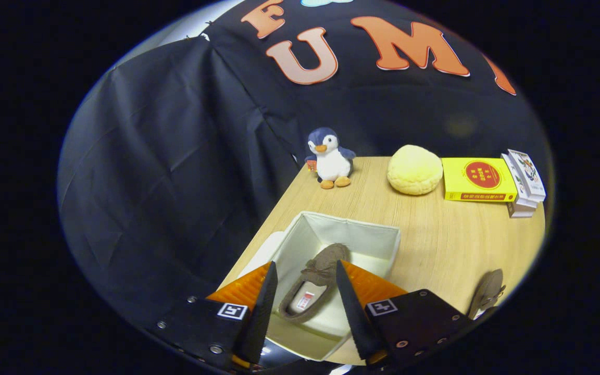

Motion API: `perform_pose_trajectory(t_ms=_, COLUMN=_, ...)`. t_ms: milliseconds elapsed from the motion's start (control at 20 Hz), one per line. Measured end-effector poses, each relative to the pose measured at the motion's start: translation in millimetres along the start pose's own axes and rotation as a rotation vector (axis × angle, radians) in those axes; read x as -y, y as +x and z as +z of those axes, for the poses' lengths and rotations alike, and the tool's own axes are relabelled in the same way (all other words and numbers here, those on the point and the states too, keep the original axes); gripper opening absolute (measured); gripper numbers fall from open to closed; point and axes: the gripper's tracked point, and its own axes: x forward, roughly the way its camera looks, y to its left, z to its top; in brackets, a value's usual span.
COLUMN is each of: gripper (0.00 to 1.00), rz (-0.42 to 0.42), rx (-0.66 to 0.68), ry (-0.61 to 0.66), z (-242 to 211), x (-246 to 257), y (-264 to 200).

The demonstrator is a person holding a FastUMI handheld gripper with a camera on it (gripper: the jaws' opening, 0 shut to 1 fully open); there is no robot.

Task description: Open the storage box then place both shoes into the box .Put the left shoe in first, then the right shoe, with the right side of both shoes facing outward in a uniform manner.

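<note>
The storage box (331, 245) stands open on the wooden table (446, 250), at the table's near-left corner; this box serves as the landmark for every position below. Its lid (266, 250) appears to lie against the box's left wall, though only a pale edge of it shows.

One shoe (313, 286) lies on the floor of the box, lengthwise, toe toward the far wall and opening upward, with a label visible on the insole. By the task order this should be the left shoe, though its shape does not confirm that.

The gripper (305, 307) hangs above the near end of the box. Its fingers are spread apart, one to each side of the shoe as seen from above, and pinch nothing. No contact with the shoe or the box walls is evident.

The second shoe (487, 294) lies on the table, well to the right of the box and near the table's front edge. It is partly cut off, so its orientation cannot be read.

Beyond the box, at the table's far side, stand a plush penguin (329, 158), a round yellow cushion (414, 169), a yellow book (479, 179) and a stack of small boxes (525, 182).

Step in hand, by judgement: the first placement is complete and the release is finished. The next move calls for lifting clear of the box, travelling right to the second shoe, gripping it, and setting it beside the first, facing the same way.
</note>
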Motion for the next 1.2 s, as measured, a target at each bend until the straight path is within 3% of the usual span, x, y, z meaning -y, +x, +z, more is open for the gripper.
perform_pose_trajectory(t_ms=250, gripper=0.95, rz=-0.082, rx=0.045, ry=-0.040, z=-23, x=79, y=-52)
perform_pose_trajectory(t_ms=350, gripper=0.98, rz=-0.116, rx=0.053, ry=-0.010, z=-37, x=113, y=-67)
perform_pose_trajectory(t_ms=850, gripper=0.99, rz=-0.393, rx=-0.039, ry=0.038, z=-142, x=305, y=-126)
perform_pose_trajectory(t_ms=1200, gripper=0.96, rz=-0.392, rx=-0.132, ry=0.016, z=-191, x=352, y=-121)
